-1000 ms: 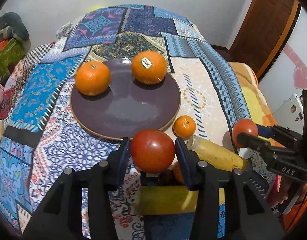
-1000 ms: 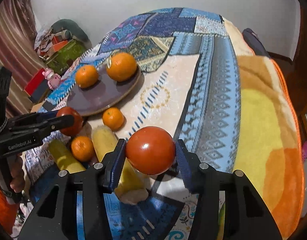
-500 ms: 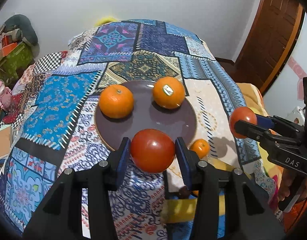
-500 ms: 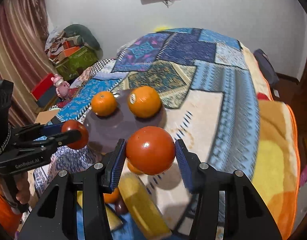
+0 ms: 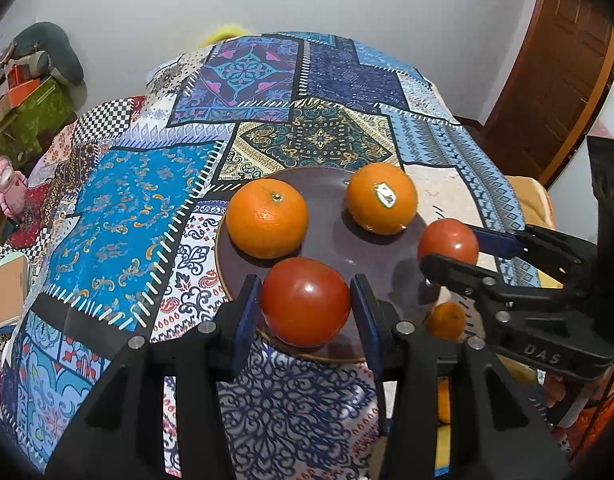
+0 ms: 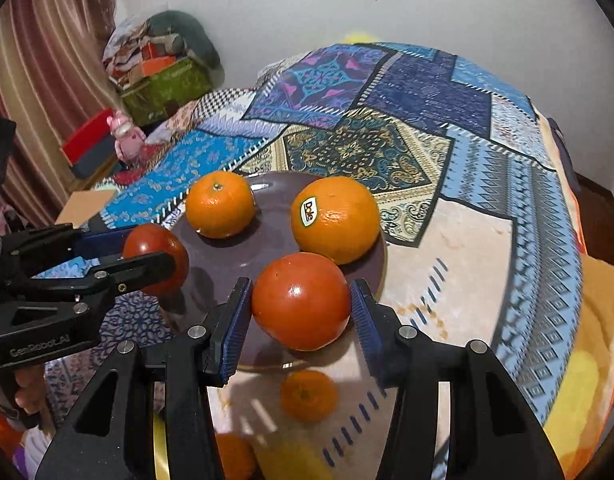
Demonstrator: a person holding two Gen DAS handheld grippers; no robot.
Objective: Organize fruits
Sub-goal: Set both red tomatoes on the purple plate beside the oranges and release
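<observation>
A dark purple plate (image 5: 331, 236) lies on the patchwork bedspread with two oranges on it: a plain orange (image 5: 267, 220) at left and a stickered orange (image 5: 382, 198) at right. My left gripper (image 5: 305, 307) is shut on a red tomato (image 5: 305, 307) over the plate's near-left rim. My right gripper (image 6: 301, 302) is shut on a second red tomato (image 6: 301, 302) over the plate's (image 6: 223, 260) near-right part, in front of the Dole-stickered orange (image 6: 335, 219). Each gripper shows in the other's view, the left one (image 6: 155, 258) and the right one (image 5: 447, 245).
A small mandarin (image 6: 308, 395) lies on the bedspread just below the plate; another mandarin (image 6: 235, 456) and a yellow fruit (image 6: 291, 460) lie nearer, partly hidden. Boxes and a pink toy (image 6: 125, 136) sit beside the bed at left. A wooden door (image 5: 555, 72) stands at right.
Both grippers have moved forward with their tomatoes, from above the loose fruit to over the plate's near edge. The right gripper has closed in toward the left one.
</observation>
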